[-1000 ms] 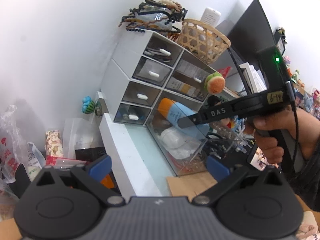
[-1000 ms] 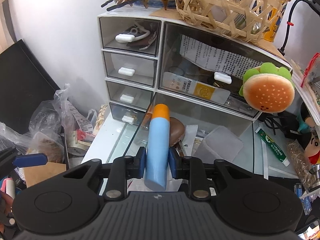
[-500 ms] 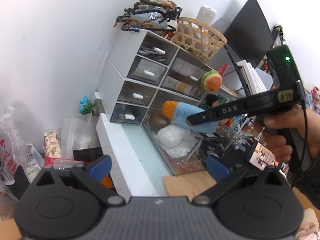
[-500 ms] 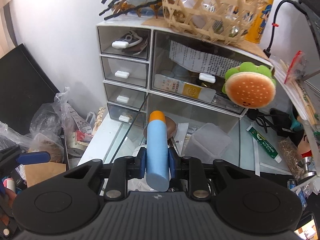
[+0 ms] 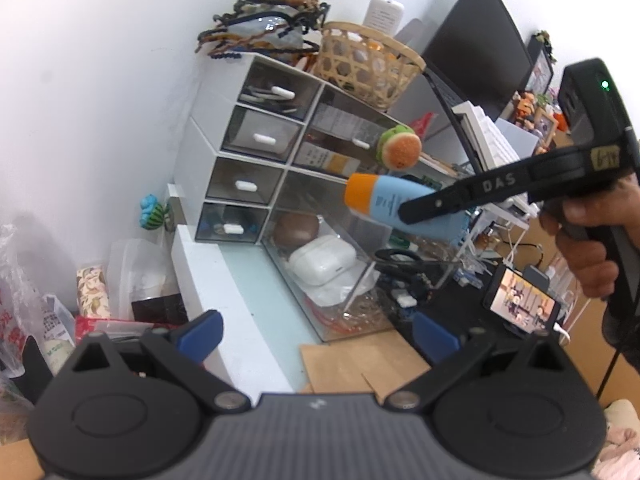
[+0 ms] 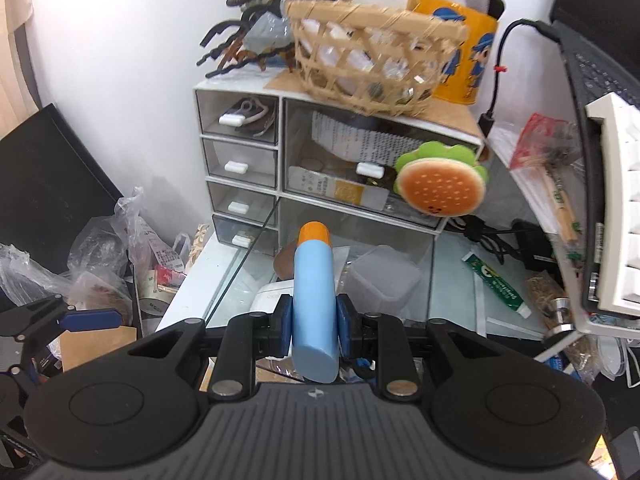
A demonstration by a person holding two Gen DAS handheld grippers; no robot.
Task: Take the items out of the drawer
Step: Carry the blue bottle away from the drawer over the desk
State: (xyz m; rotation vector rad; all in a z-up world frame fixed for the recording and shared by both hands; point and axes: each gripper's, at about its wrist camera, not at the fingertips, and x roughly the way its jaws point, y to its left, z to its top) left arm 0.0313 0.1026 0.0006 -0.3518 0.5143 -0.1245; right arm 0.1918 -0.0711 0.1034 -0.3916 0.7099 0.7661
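A light blue tube with an orange cap (image 6: pixel 314 300) is clamped between the blue pads of my right gripper (image 6: pixel 313 325), which is shut on it. The left wrist view shows that same blue tube (image 5: pixel 394 206) held in the air above the pulled-out clear drawer (image 5: pixel 340 280), a hand gripping the right tool. Inside the drawer lie a white earbud case (image 5: pixel 322 260) and a brown round thing (image 5: pixel 296 228). My left gripper (image 5: pixel 316 336) stands open and empty, low and in front of the drawer. The white drawer unit (image 6: pixel 256 160) stands behind.
A wicker basket (image 6: pixel 368 68) and hair clips (image 6: pixel 248 32) sit on top of the unit. A burger plush (image 6: pixel 438 186) hangs at its right. Plastic bags (image 6: pixel 92 256) crowd the left. A keyboard (image 6: pixel 612 208), a toothpaste tube (image 6: pixel 496 284) and a phone (image 5: pixel 522 306) lie to the right.
My right gripper has risen and drawn back from the drawer unit with the blue tube held in it. The left gripper has pulled back a little; its fingers stay apart.
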